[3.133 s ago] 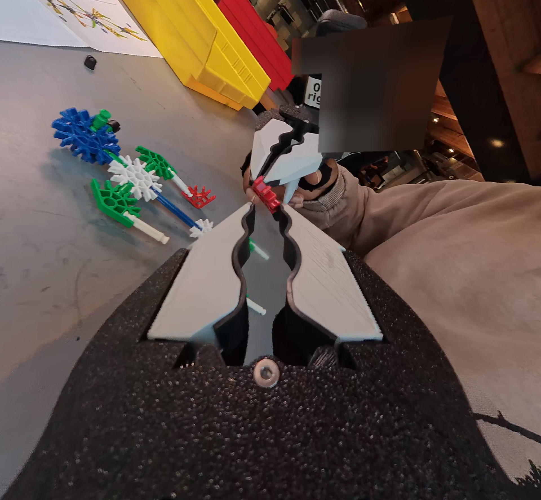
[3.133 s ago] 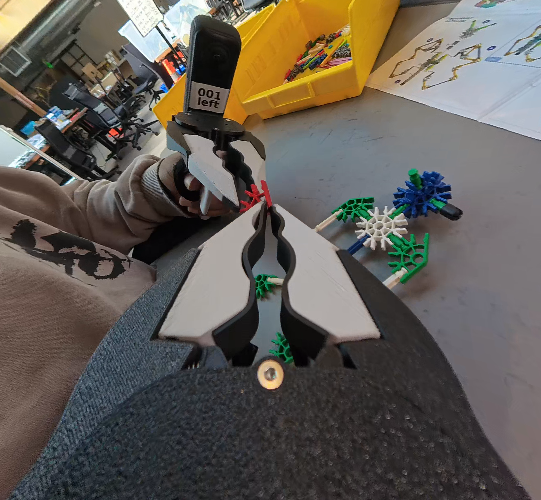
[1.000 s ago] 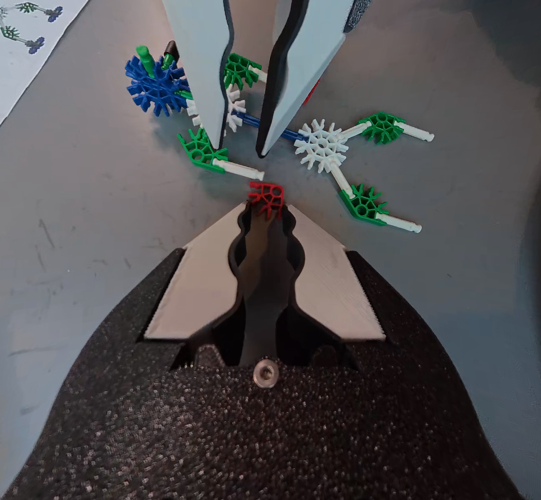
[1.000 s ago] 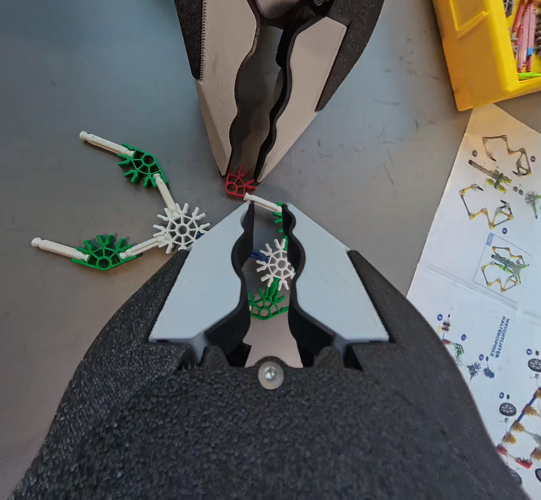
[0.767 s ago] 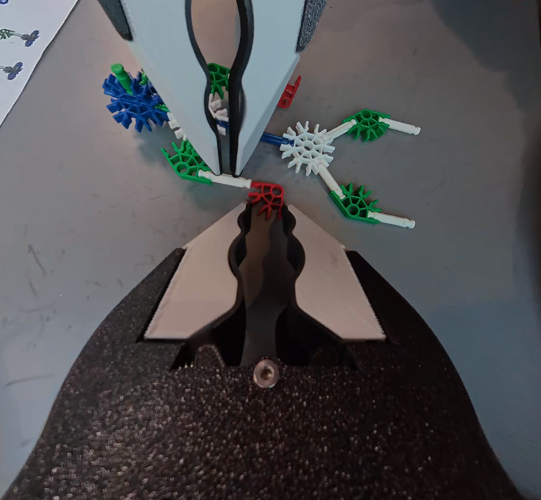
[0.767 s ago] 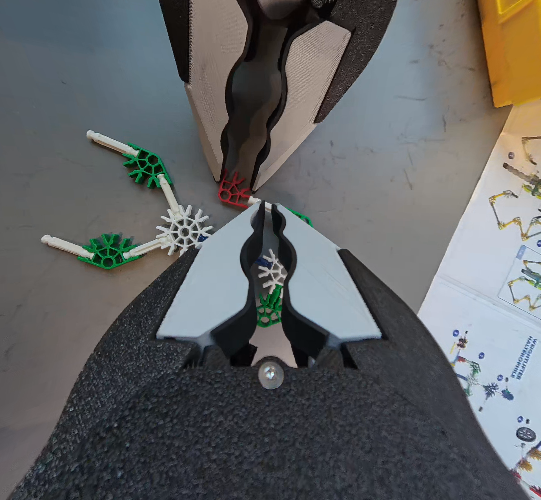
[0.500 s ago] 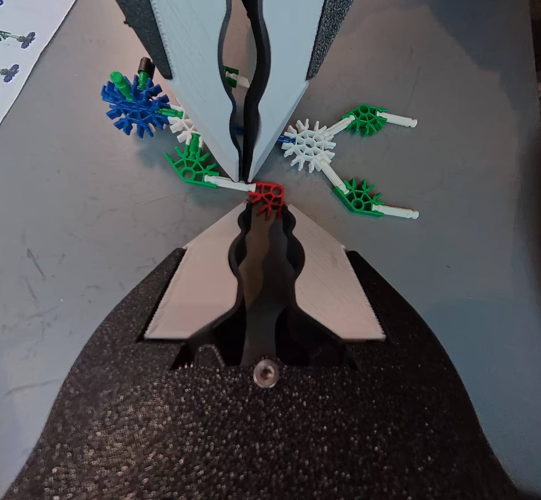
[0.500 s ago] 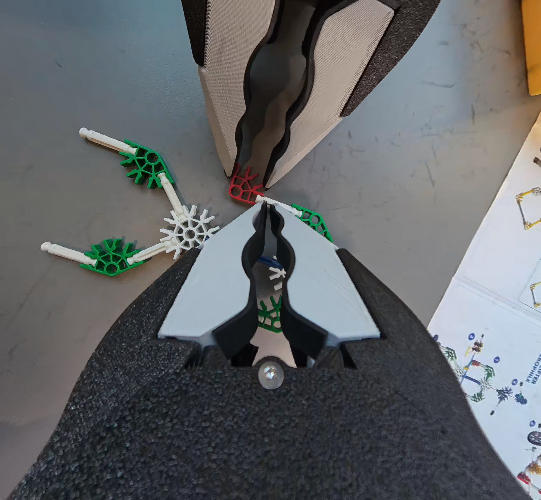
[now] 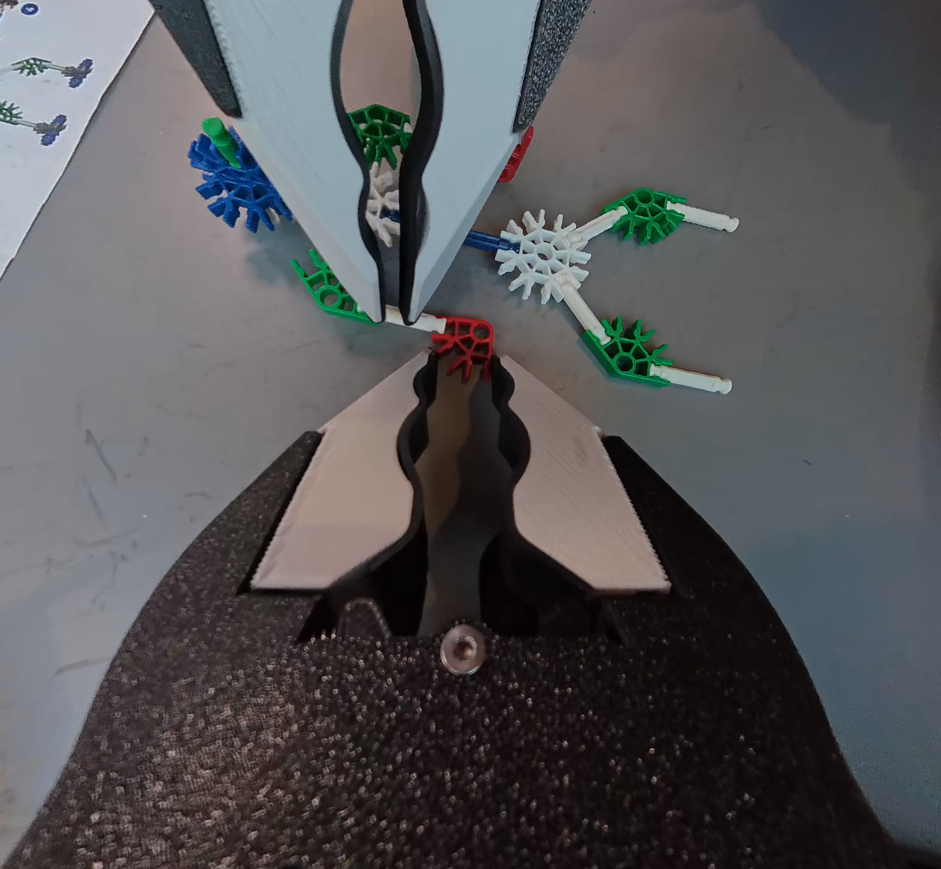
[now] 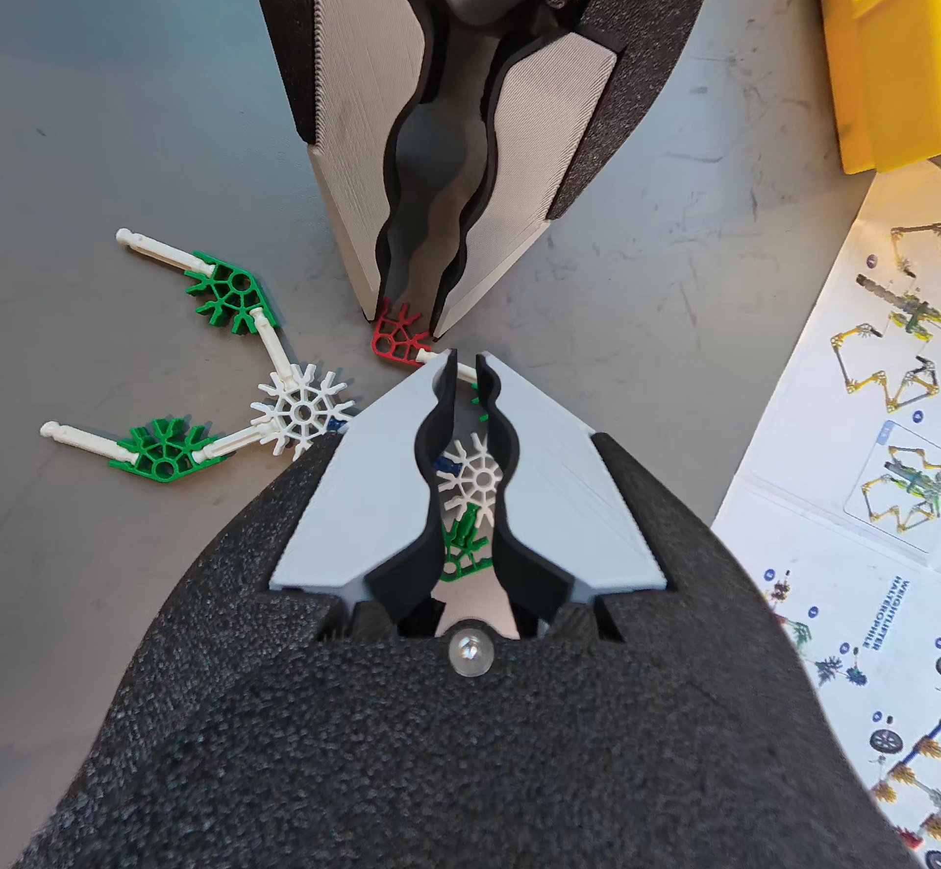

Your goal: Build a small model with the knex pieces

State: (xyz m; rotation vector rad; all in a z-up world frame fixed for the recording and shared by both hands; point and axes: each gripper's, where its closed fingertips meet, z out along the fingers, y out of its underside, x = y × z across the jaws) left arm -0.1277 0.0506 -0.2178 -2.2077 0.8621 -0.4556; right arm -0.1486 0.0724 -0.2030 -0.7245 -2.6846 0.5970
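The left gripper is clamped on a red connector, holding it steady at a white rod. The right gripper pinches that rod (part of a flat toy assembly on the grey table), bracing it so the two join.
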